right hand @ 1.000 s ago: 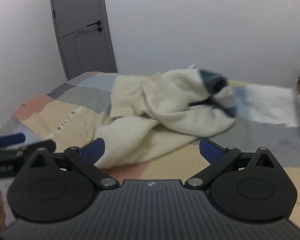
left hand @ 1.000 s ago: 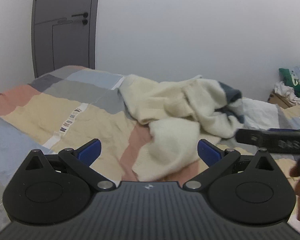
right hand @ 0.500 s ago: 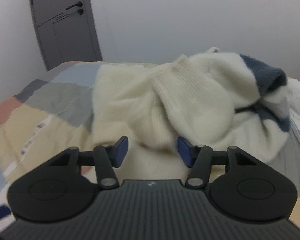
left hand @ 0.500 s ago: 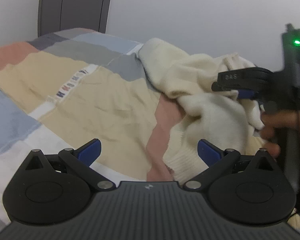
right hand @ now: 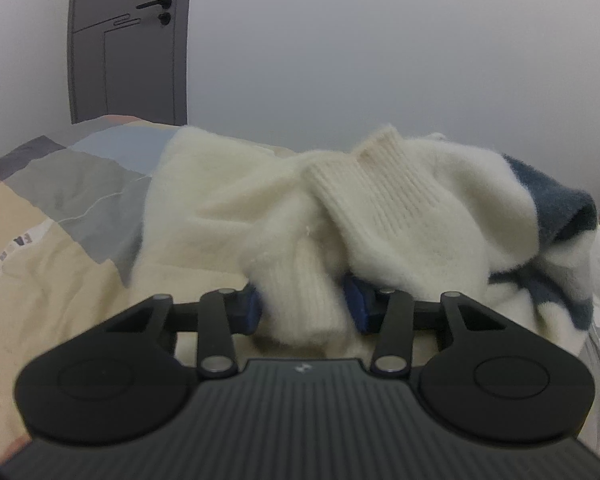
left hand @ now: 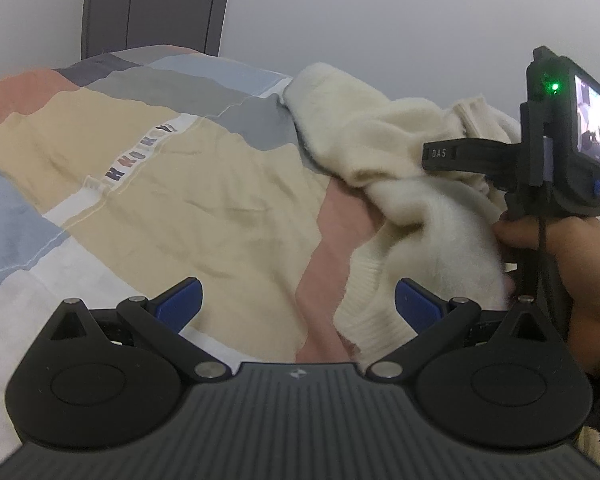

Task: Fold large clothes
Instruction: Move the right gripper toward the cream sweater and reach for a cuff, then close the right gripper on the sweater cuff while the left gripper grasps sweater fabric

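Observation:
A crumpled cream knit sweater [right hand: 400, 216] with dark blue patches lies on the bed; it also shows in the left wrist view [left hand: 412, 184]. My right gripper [right hand: 306, 306] is shut on a ribbed fold of the sweater, its blue pads pressing the cloth from both sides. In the left wrist view the right gripper's body stands at the right edge, in a hand, against the sweater. My left gripper [left hand: 296, 300] is open and empty, low over the bedspread, with the sweater's ribbed hem [left hand: 376, 320] by its right finger.
The bed has a patchwork cover [left hand: 172, 200] in beige, grey, blue and pink. A grey door [right hand: 128, 40] stands in the far left corner. A white wall runs behind the bed.
My right gripper has closed further and now pinches a fold of the sweater. My left gripper has stayed open, moving slightly closer to the hem.

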`<action>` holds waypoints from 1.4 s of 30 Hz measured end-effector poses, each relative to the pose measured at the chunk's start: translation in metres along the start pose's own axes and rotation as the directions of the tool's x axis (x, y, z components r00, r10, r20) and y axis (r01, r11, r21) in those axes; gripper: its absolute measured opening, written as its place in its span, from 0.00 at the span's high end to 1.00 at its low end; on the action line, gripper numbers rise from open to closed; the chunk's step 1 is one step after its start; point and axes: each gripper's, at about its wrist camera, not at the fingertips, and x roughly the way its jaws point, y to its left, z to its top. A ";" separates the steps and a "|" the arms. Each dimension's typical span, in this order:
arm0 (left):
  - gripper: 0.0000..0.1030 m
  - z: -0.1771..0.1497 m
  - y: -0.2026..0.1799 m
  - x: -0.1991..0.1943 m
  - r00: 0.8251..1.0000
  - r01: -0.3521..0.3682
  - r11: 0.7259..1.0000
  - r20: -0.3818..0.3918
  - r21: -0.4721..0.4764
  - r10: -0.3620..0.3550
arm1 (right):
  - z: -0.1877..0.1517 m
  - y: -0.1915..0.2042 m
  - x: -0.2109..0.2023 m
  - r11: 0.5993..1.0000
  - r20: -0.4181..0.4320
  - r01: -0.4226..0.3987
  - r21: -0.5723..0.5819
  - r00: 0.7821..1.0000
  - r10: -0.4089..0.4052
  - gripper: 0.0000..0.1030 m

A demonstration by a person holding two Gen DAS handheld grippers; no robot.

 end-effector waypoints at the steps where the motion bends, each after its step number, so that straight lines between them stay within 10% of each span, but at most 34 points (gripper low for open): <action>1: 0.00 0.000 -0.001 0.000 1.000 -0.001 1.000 0.001 0.005 0.001 | 0.000 -0.002 0.000 1.000 -0.003 -0.011 0.006 1.000 0.011 0.66; 22: 0.00 0.006 0.010 -0.037 0.987 0.108 0.989 0.130 -0.099 -0.095 | 0.028 -0.063 -0.153 0.998 0.051 -0.058 0.028 0.997 0.057 0.84; 32: 0.01 0.000 -0.006 -0.103 0.913 0.360 0.928 0.240 -0.090 -0.331 | 0.003 -0.113 -0.294 0.989 0.096 -0.115 0.094 0.990 0.106 0.84; 42: 0.04 -0.043 -0.053 -0.127 0.838 0.543 0.815 0.070 -0.201 -0.541 | -0.078 -0.190 -0.353 0.927 0.103 -0.137 0.348 0.989 0.108 0.84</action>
